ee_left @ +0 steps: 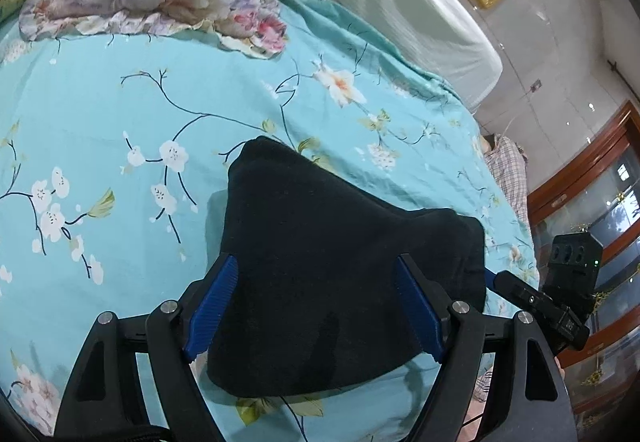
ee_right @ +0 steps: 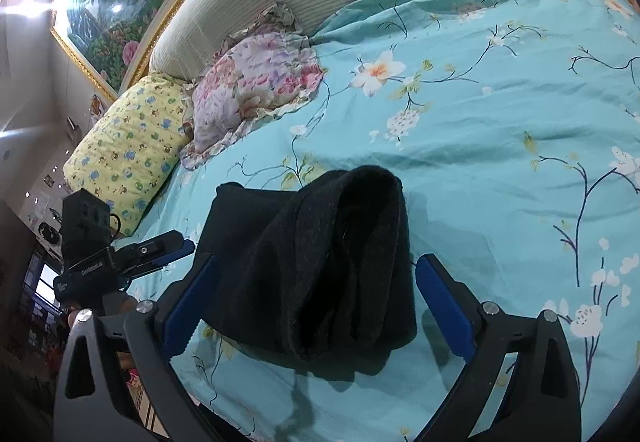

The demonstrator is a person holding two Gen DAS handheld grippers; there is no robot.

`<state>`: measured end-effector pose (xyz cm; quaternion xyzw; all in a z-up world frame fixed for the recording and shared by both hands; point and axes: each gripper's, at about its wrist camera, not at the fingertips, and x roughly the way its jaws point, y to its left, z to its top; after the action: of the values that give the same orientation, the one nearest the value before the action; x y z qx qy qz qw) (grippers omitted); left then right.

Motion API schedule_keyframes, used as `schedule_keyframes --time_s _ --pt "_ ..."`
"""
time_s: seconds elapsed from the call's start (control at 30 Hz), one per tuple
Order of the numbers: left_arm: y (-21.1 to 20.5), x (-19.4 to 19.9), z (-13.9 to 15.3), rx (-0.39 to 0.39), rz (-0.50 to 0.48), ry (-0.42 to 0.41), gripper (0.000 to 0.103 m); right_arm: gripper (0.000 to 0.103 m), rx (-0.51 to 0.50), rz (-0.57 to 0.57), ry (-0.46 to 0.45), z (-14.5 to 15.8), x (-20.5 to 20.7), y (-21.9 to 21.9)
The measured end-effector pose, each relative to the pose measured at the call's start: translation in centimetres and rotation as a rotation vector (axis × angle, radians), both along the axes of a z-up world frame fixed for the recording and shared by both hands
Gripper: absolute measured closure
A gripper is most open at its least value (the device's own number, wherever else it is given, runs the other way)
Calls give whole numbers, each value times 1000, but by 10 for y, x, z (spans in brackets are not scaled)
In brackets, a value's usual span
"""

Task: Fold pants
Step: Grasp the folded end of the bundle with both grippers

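pants [ee_left: 320, 282] folded into a compact bundle on the teal floral bedspread [ee_left: 120, 122]
left gripper [ee_left: 316, 270] and right gripper [ee_right: 316, 270] both spread wide, straddling the bundle; blue pads look clear of the cloth, though contact is hard to judge on the left
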<state>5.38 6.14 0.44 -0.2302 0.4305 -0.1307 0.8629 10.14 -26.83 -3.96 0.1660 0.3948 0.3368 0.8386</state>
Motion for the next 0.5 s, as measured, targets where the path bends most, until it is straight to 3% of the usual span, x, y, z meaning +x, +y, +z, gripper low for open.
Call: schedule_keyframes --time_s 0.5 --pt "-9 29 -25 58 0 69 22 5 -11 27 61 -25 11 9"
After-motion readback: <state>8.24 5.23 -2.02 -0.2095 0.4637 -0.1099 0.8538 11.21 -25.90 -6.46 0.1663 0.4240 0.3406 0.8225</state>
